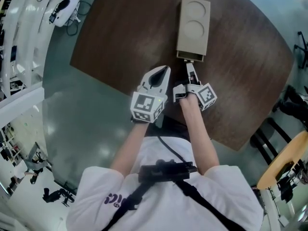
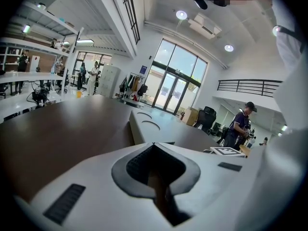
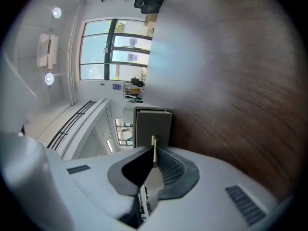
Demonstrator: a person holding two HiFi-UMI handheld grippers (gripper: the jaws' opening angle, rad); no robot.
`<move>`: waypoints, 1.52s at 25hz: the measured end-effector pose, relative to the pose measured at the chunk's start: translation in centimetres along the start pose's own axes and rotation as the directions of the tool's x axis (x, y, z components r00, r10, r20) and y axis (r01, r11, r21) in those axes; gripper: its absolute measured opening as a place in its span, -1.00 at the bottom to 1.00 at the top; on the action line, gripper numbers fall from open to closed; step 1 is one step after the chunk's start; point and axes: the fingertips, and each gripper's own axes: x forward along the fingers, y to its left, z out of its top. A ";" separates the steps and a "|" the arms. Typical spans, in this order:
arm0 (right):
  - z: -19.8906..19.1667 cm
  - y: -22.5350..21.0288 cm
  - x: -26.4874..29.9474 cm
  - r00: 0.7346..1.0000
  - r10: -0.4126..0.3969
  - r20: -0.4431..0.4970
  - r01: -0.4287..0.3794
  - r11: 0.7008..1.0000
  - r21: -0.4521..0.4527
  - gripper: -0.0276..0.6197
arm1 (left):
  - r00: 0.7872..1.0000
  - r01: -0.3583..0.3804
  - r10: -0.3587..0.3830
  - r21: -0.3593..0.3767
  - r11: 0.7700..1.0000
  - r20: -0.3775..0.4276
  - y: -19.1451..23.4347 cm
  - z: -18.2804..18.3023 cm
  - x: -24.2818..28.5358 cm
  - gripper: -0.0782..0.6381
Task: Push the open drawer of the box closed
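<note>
Evidently the work falls to the right tongs point(image 1: 190, 67). They lie low over the table point(image 1: 120, 42) and point straight at the drawer point(image 1: 191, 57), which sits directly ahead of their tips and sticks a little way out of the near end of the box point(image 1: 195, 23). Lining up with the drawer's own travel makes sense: a push from there should send it in squarely and not skew it.

In the right gripper view the jaws are pressed together, and a thin pale strip point(image 3: 154, 148) is pinched at their tips. I take it for the drawer's pull tab, though the frames do not settle that. If it is, the grip would have to be let go, or the tab folded in, before the drawer front can be nudged home.

The left tongs point(image 1: 165, 71) sit just beside the right ones, on their left and a little further back from the box. Their jaws are likewise closed tip to tip, with nothing between them and only table showing through the gap behind. Held there, they keep out of the push line yet stay near enough to steady the box, which looks light and could slide across the smooth top rather than take the drawer in.
</note>
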 end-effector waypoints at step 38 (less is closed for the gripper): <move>-3.3 5.6 -14.1 0.990 0.139 0.009 -0.121 0.893 -0.433 -0.81 | 0.984 0.115 -0.122 0.064 0.991 0.129 -7.1 1.6 -13.8 -0.76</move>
